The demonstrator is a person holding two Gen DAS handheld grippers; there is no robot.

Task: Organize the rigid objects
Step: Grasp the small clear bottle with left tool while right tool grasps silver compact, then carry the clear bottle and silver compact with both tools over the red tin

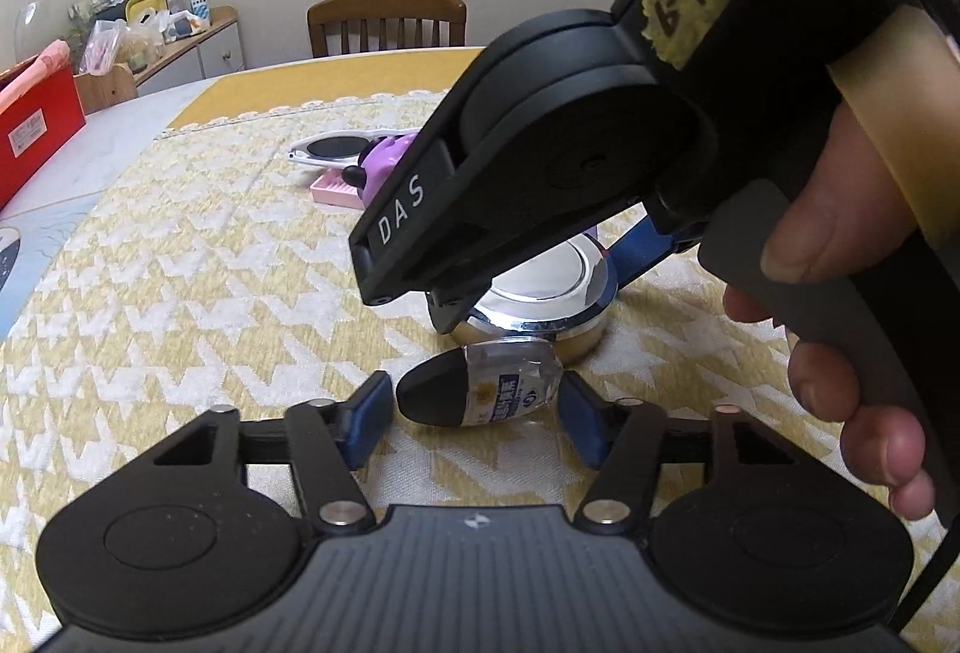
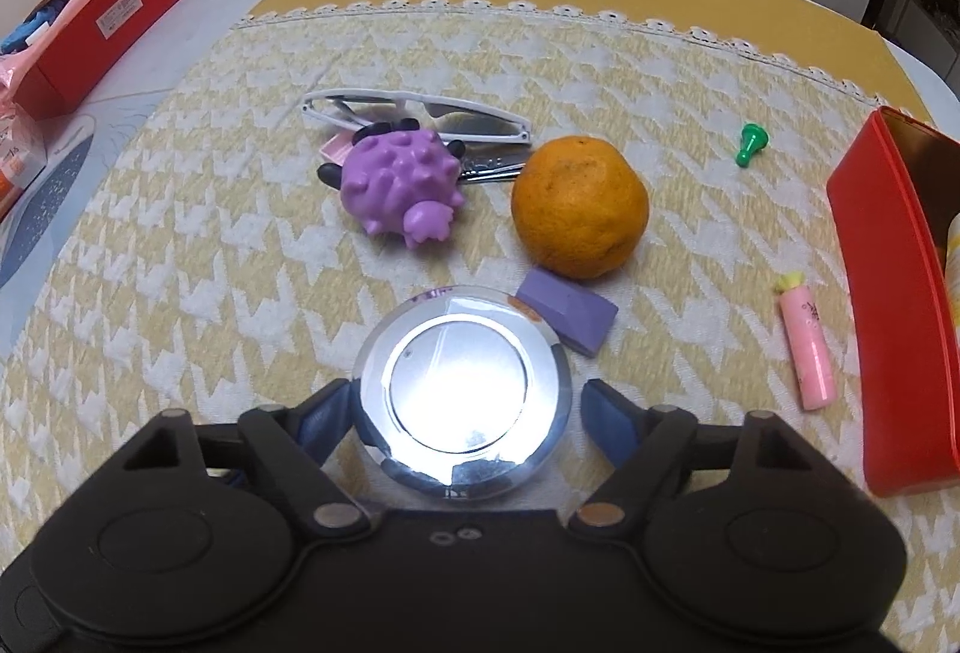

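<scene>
A round jar with a shiny chrome lid (image 2: 459,386) stands on the yellow houndstooth cloth. My right gripper (image 2: 462,419) is open with its blue fingers on either side of the lid, a small gap showing on the right. In the left wrist view the same jar (image 1: 543,287) sits under the right gripper (image 1: 540,269). My left gripper (image 1: 474,413) is open around a small bottle with a black cap (image 1: 480,389) lying on its side, not touching it.
A purple bumpy toy (image 2: 399,185), white sunglasses (image 2: 420,110), an orange (image 2: 579,206), a purple block (image 2: 570,317), a pink tube (image 2: 807,347) and a green peg (image 2: 750,143) lie on the cloth. A red box (image 2: 870,293) stands open at right. Another red box (image 2: 102,23) is far left.
</scene>
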